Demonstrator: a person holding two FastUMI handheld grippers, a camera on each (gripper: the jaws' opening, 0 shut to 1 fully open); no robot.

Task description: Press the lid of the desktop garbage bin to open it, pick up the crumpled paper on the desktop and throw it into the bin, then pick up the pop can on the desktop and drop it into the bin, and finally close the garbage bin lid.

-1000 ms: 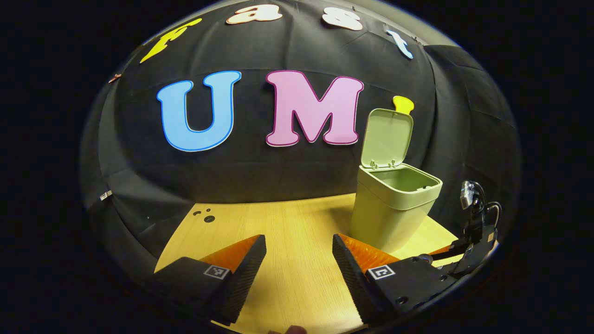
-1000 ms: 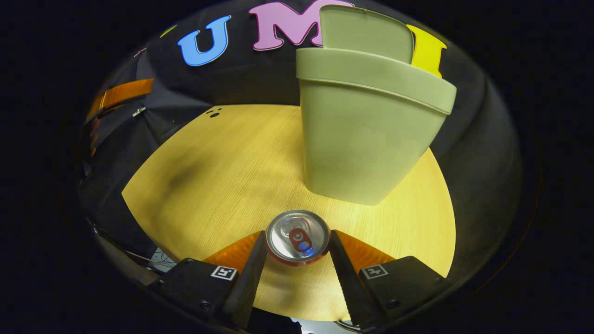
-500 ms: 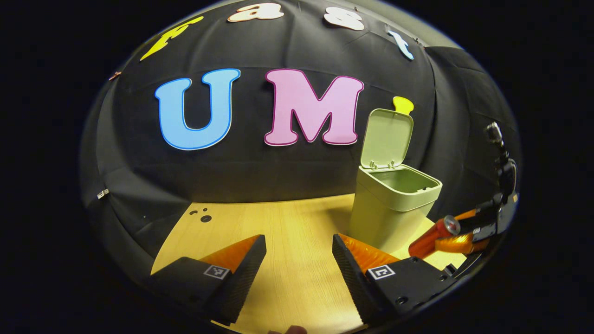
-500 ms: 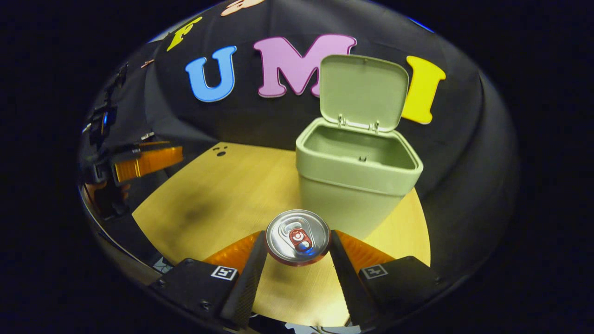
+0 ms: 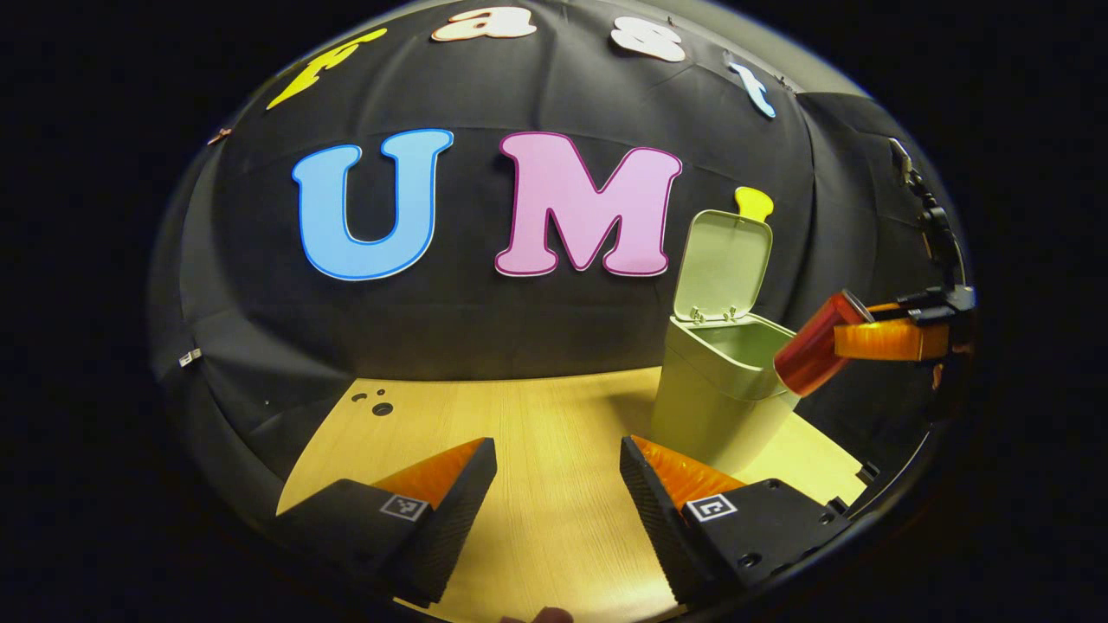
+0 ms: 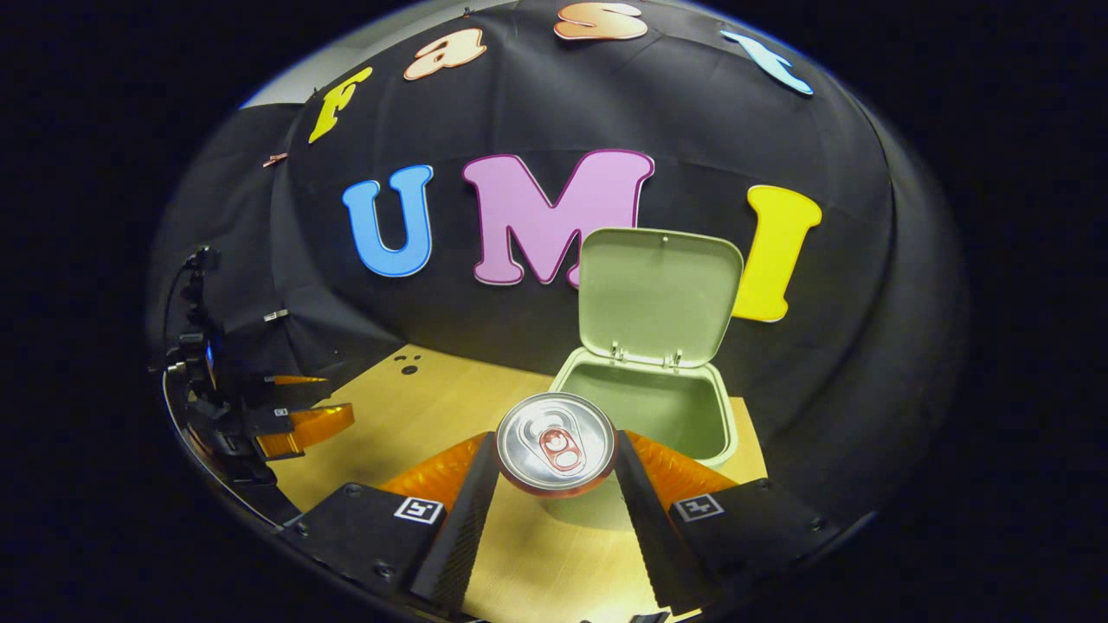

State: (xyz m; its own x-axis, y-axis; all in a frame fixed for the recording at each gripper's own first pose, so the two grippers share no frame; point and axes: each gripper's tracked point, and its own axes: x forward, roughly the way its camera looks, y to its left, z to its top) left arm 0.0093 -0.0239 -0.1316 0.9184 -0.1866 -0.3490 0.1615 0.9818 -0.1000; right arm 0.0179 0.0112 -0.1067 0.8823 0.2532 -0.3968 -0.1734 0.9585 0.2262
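The pale green bin (image 5: 714,398) stands on the wooden table at the right, its lid (image 5: 723,264) raised upright. In the right gripper view the bin (image 6: 718,415) sits just ahead and below, mouth open, lid (image 6: 655,294) up. My right gripper (image 6: 556,467) is shut on the red pop can (image 6: 556,439), whose silver top faces the camera. From the left gripper view the can (image 5: 809,353) hangs tilted beside the bin's rim, held by the right gripper (image 5: 866,327). My left gripper (image 5: 558,484) stays open low over the table, nothing between its fingers.
The wooden table (image 5: 537,433) has a few small dark holes (image 5: 379,407) near its back left corner. The black cloth wall closes in behind the bin. In the right gripper view the left gripper (image 6: 299,424) sits at the table's left edge.
My right gripper has lifted the can from the table beside the bin up to the bin's rim. The left gripper has barely moved.
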